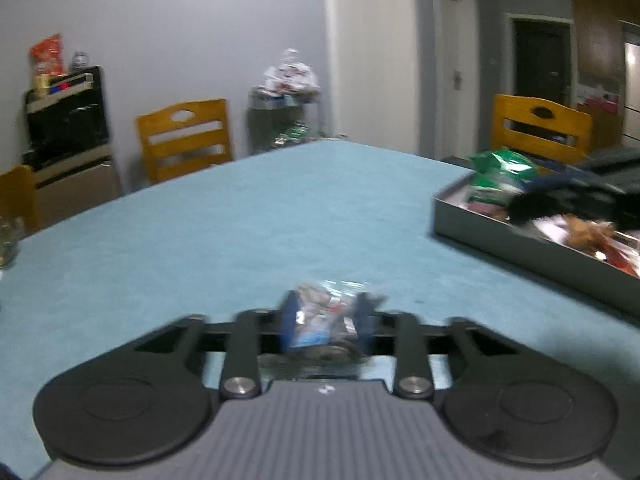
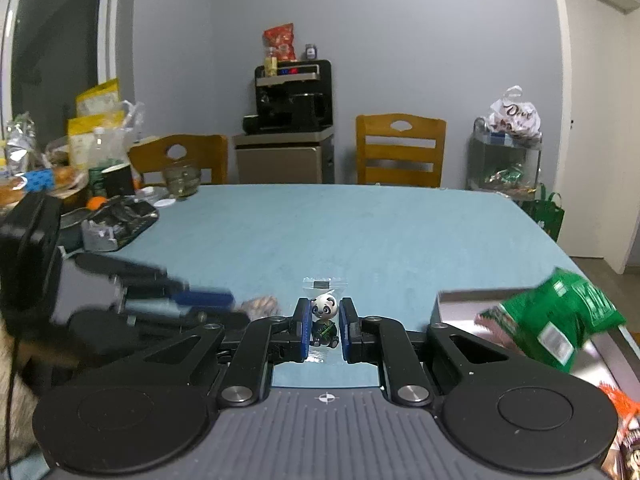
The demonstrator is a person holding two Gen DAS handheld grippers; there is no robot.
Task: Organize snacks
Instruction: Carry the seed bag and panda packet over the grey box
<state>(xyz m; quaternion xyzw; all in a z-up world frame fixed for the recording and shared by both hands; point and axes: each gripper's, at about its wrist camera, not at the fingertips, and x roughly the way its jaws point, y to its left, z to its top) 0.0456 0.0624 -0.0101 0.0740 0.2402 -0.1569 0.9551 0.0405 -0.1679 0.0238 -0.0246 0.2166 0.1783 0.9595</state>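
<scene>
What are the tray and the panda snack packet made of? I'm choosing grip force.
Tray: apparently metal, with a matte grey wall and thin straight rim. Panda packet, between the right gripper's fingers: clear glossy plastic film, with the table showing through its edges.

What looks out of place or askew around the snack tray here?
The green snack bag sits tilted, hanging over the metal tray's rim rather than lying flat inside. Otherwise nothing looks spilled; the right gripper holds a panda packet upright.
</scene>
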